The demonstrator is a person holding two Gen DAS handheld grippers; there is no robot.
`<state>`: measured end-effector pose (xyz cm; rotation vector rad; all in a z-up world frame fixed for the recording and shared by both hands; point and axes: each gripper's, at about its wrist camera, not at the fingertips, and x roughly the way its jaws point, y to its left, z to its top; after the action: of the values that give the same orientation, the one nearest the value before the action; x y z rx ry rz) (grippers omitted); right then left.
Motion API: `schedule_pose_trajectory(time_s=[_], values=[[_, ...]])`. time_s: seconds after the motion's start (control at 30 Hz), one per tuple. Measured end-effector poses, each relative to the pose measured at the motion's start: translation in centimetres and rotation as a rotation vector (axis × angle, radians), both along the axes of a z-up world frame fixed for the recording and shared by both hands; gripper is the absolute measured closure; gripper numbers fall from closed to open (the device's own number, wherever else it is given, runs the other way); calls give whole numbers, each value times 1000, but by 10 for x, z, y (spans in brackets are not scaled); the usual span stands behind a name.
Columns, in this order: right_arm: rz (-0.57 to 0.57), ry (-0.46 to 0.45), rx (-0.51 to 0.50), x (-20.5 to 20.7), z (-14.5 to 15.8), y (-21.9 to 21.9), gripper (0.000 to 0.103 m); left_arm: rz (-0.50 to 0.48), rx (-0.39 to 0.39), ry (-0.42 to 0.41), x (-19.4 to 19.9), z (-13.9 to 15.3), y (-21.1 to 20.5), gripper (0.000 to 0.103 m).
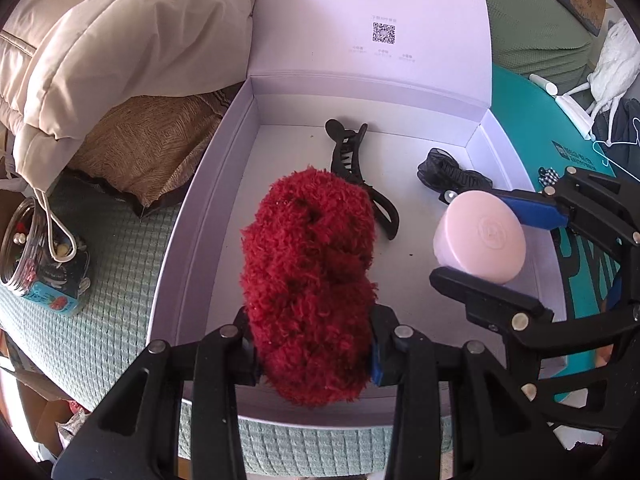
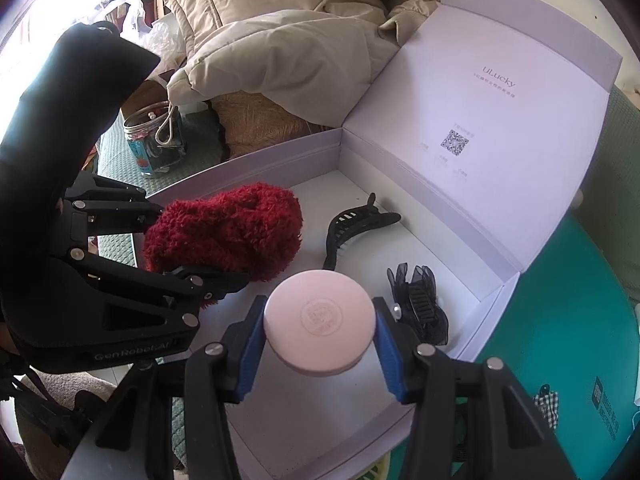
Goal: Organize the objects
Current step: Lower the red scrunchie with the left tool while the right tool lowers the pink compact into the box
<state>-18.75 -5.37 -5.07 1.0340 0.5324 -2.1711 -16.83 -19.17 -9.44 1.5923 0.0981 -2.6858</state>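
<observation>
two grippers hang over one open white cardboard box [image 1: 192,216], and each has something to put away. far to the left, outside the box, a clear glass jar [image 1: 38,256] of small bits lies on the green quilted cover [image 1: 108,320], so it is not sorted yet. next, the left gripper [image 1: 312,354] has its jaws pinched in on a fluffy dark red yarn scrunchie [image 1: 310,280], squeezing the soft fuzz so it cannot slip while it is over the box floor. past it, a black plastic claw hair clip [image 1: 356,176] and a black gauzy bow clip [image 1: 448,174] already lie inside, near the back wall. on the right, the right gripper [image 2: 320,336] has its blue pads tight on both sides of a round pale pink case [image 2: 320,322], lid up, low over the box floor and likely ready to be set down.
</observation>
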Motion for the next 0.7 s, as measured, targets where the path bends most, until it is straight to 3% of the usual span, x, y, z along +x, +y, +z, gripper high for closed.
schedule_pose_trajectory(time_s=[0.7], values=[[-10,-28,70,-21,-25,-16,52,-22,-18,-24,-20,-18,-7,68]])
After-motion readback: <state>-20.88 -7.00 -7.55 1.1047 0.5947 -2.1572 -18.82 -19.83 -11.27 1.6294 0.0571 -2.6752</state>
